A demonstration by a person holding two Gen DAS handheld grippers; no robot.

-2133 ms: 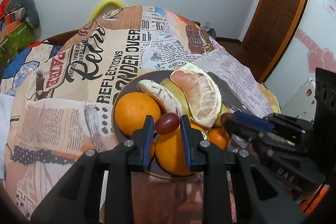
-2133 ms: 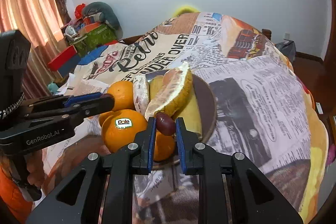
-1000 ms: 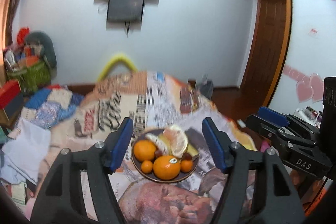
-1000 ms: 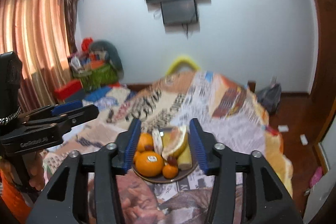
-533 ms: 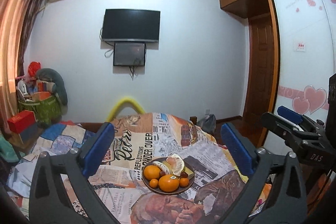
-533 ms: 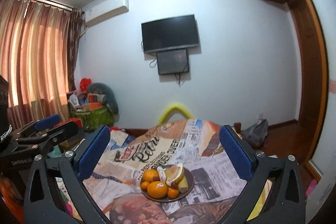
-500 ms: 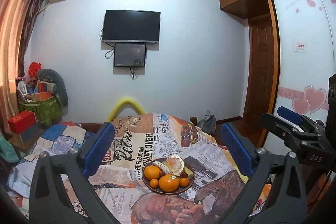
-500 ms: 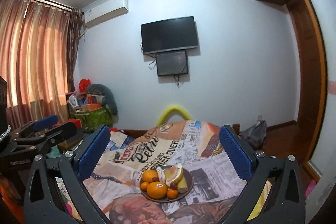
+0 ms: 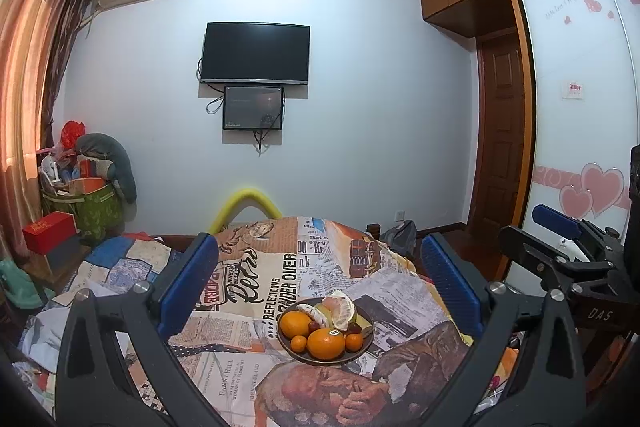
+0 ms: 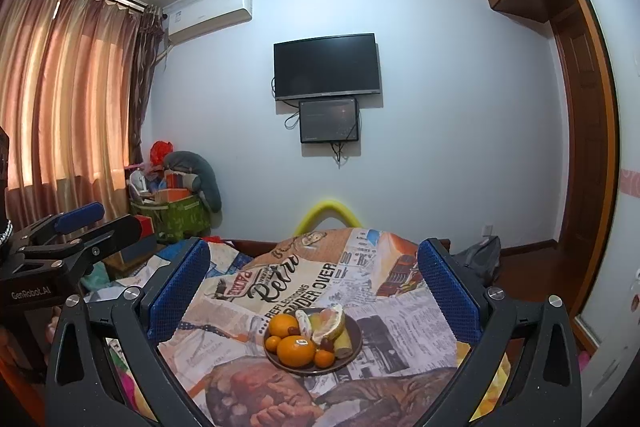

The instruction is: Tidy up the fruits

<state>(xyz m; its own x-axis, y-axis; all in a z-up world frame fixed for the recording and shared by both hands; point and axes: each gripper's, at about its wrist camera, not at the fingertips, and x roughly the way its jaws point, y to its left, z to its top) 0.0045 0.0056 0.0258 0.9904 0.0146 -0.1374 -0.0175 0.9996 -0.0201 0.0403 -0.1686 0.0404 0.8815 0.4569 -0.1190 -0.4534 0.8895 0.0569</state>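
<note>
A dark round plate (image 9: 366,347) sits on a table covered in a newspaper-print cloth. It holds oranges (image 9: 326,343), small mandarins, a peeled pomelo piece (image 9: 340,309), a banana and dark red grapes. It also shows in the right wrist view (image 10: 354,351). My left gripper (image 9: 318,279) is wide open and empty, held well back and above the plate. My right gripper (image 10: 314,279) is wide open and empty, also far back. Each gripper shows at the edge of the other's view.
The printed cloth (image 9: 256,291) covers the table. A yellow foam tube (image 9: 248,205) arches behind it. Boxes and bags (image 9: 80,203) pile up at the left wall. A wooden door (image 9: 502,131) and a bag on the floor (image 9: 398,233) are at the right.
Both grippers let go of grapes on the plate, opened wide and pulled far back and up. Over the last half second they have held still.
</note>
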